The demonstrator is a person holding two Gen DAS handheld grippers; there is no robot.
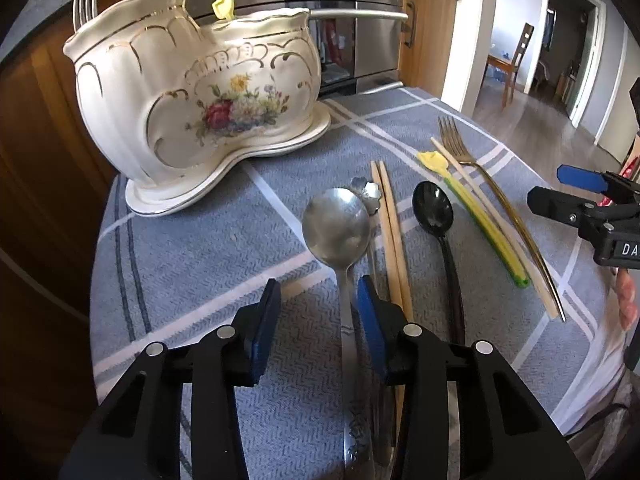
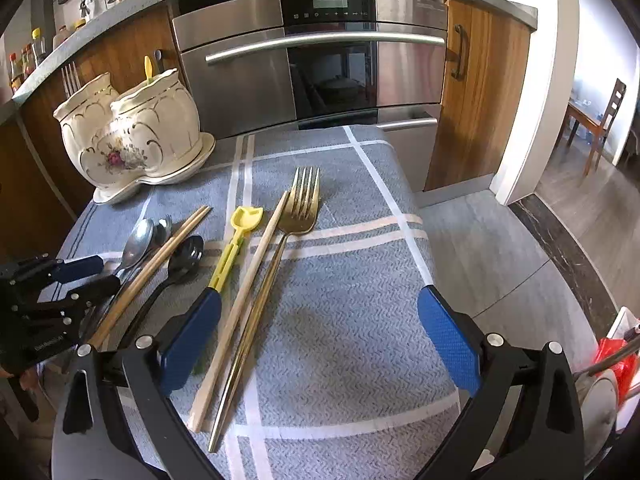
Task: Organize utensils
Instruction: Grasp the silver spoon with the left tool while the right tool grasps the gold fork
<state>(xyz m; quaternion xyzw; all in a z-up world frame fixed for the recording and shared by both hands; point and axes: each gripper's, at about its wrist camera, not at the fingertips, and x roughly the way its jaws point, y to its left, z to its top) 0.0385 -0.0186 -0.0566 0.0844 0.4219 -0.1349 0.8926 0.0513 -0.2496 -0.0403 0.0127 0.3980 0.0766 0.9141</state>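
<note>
Blue checked cloth (image 1: 224, 240), holder (image 1: 192, 92) at back: my left gripper (image 1: 318, 320), half-narrowed, straddles the spoon (image 1: 336, 228) handle just before the holder without clamping; centre, then squeeze; right gripper (image 2: 318, 340) wide, empty.

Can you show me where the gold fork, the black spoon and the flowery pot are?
gold fork (image 2: 303, 204): right wrist view, on the base of its tines.
black spoon (image 1: 433, 208): left wrist view, in the middle of its bowl.
flowery pot (image 1: 236, 108): left wrist view, on its painted flowers.
</note>
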